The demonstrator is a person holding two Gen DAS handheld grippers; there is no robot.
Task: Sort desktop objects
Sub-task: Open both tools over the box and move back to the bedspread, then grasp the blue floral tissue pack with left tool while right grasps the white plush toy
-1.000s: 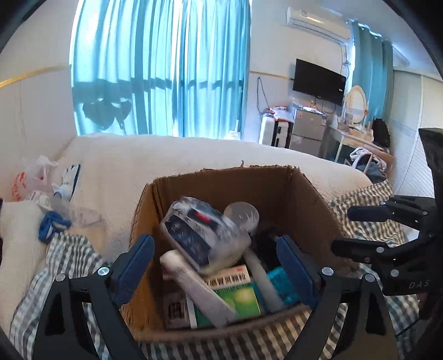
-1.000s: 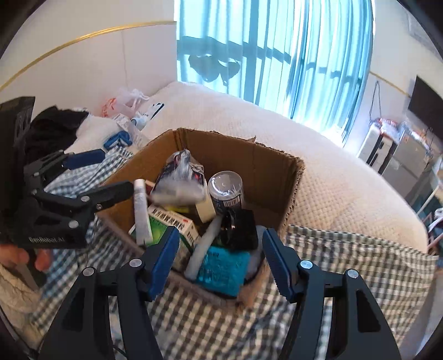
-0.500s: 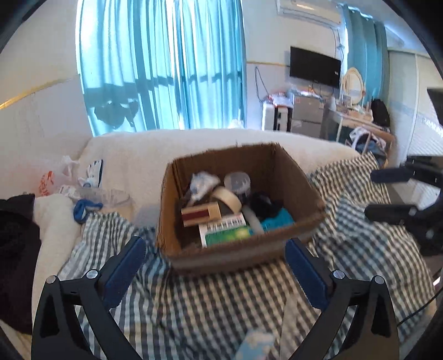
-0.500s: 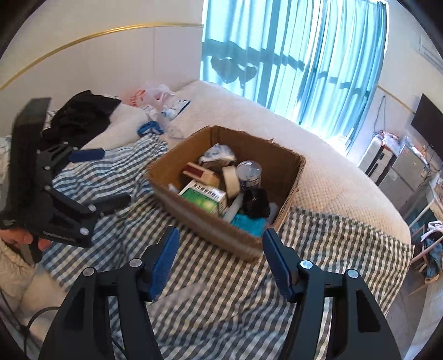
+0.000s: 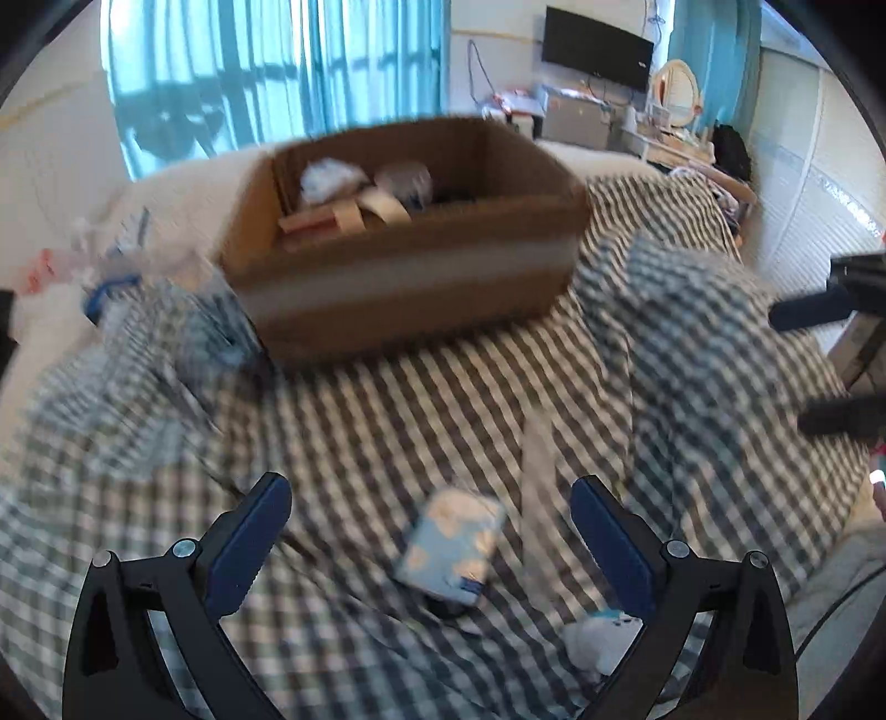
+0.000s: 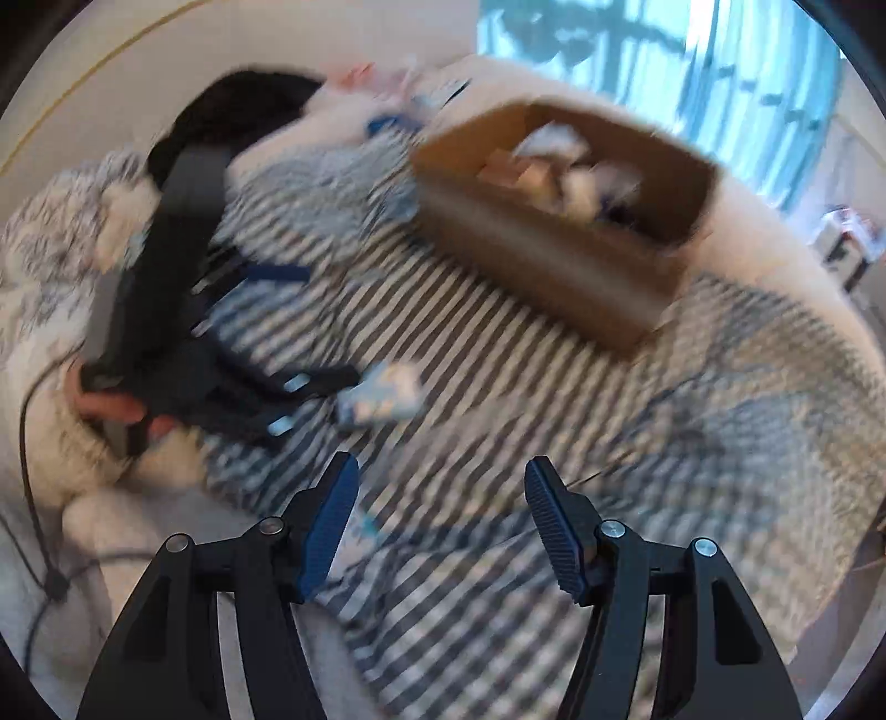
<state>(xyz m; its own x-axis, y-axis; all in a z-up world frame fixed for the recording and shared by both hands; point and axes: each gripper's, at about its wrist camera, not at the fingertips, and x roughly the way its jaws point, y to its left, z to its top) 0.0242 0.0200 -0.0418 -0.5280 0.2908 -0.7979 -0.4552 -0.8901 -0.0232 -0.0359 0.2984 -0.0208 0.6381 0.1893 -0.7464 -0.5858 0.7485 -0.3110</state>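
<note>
Daylight glows through teal curtains (image 5: 277, 72); a dark television (image 5: 597, 47) hangs on the white wall above a cluttered desk (image 5: 576, 113).

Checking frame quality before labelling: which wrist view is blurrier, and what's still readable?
Right wrist: heavy motion smear; cardboard box and checked cloth streaked, only the right gripper sharp. Left wrist: milder blur; box soft, blue-patterned packet readable, left gripper crisp, window glare behind.

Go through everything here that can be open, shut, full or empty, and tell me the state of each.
Cardboard box: open at the top, holds several items, upright on the checked cloth.
Blue patterned packet: flat on the cloth, outside the box, not gripped.
Left tool: open, jaws have just been widening, nothing pressed between them.
Right tool: open, empty.
</note>
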